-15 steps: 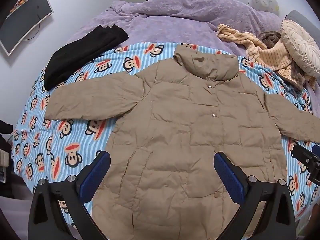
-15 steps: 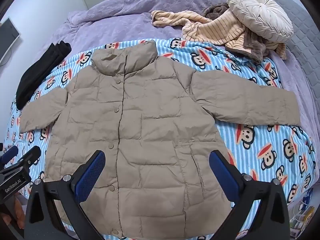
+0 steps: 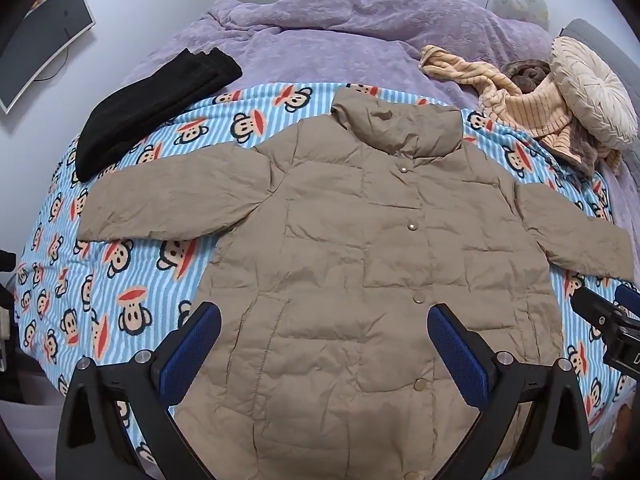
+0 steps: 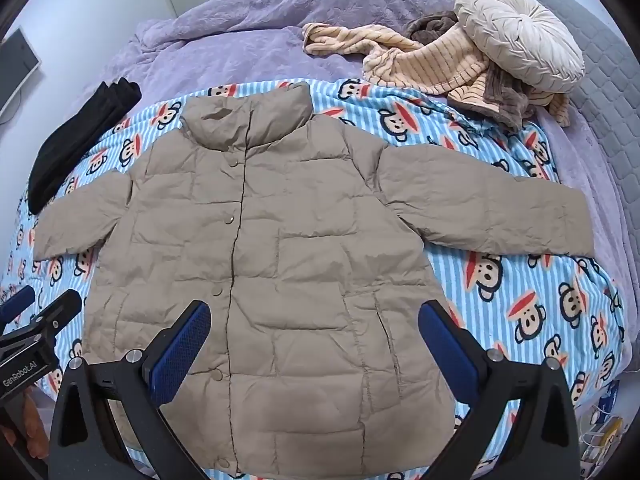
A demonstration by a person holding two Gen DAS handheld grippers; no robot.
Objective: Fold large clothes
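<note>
The tan padded jacket [image 3: 360,264] lies flat, front up, on the striped monkey-print blanket [image 3: 120,280] that covers the near part of the bed. Its snaps are closed down the front, the collar [image 3: 396,128] points toward the far side, and both sleeves are spread out sideways. The hem end sits nearest you.

Your left gripper [image 3: 324,344] hovers above the lower body of the jacket, jaws spread wide, blue pads [image 3: 192,344] clear of the fabric, nothing held. Your right gripper [image 4: 314,344] hangs over the same lower area as seen from its own camera, also wide apart and empty. Each gripper shows at the edge of the other's view: the right one at the right edge of the left camera, the left one at the lower left of the right camera.

Around the jacket: a folded black garment [image 3: 152,108] lies beside the jacket's far left sleeve, half on the purple bedspread [image 3: 320,40]. A heap of cream striped clothes [image 4: 420,64] and a round pleated cushion [image 4: 520,36] sit at the far right corner, well apart from the jacket.
</note>
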